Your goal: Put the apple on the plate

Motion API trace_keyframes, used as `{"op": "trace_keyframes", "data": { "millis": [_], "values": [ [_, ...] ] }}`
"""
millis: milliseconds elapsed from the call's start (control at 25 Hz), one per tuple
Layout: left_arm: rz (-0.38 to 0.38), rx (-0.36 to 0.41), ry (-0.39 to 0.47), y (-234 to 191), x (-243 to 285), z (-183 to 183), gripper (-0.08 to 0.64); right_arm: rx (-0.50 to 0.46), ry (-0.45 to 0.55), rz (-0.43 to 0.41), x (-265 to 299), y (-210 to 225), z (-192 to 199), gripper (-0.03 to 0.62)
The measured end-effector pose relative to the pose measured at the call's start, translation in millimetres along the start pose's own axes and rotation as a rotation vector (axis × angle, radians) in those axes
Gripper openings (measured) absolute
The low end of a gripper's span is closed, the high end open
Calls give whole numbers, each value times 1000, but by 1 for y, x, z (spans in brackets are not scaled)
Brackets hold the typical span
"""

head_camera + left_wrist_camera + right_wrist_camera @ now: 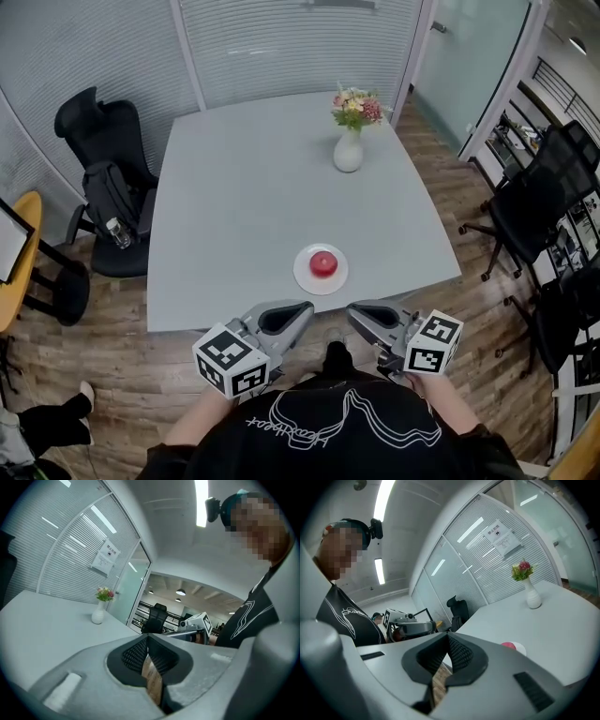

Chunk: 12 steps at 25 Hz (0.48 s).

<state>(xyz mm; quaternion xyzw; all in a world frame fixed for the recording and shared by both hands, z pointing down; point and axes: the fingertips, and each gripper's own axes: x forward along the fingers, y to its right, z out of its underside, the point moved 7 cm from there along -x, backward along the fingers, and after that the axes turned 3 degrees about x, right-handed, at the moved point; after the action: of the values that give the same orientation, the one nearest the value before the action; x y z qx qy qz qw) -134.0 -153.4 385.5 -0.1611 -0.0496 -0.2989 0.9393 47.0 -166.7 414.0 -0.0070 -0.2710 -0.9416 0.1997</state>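
Red apple (323, 263) sits on the small white plate (305, 278), roughly centred, upright and not near the rim. The plate lies on the grey worktop (234, 187) close to the near edge. A white vase of flowers (348, 150) stands well apart toward the far side.

Left hand-held gripper (147, 637): jaws pressed together, nothing between them. Right hand-held gripper (447, 635): jaws likewise closed and empty. In the head view both hang off the near edge of the worktop, close to the person's body and clear of the plate.

Judgement: the placement looks complete, and the step in hand is only to finish cleanly. To do that well, keep both grippers level and away from the worktop edge, so that nothing jogs the plate or sets the apple rolling. No regrasp seems needed.
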Motion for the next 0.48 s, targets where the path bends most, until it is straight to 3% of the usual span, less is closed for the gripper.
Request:
{"op": "trace_keyframes", "data": {
  "millis": [480],
  "values": [
    [-9, -11, 6, -5, -4, 9, 14, 9, -17, 23, 4, 2, 5, 8]
  ]
}}
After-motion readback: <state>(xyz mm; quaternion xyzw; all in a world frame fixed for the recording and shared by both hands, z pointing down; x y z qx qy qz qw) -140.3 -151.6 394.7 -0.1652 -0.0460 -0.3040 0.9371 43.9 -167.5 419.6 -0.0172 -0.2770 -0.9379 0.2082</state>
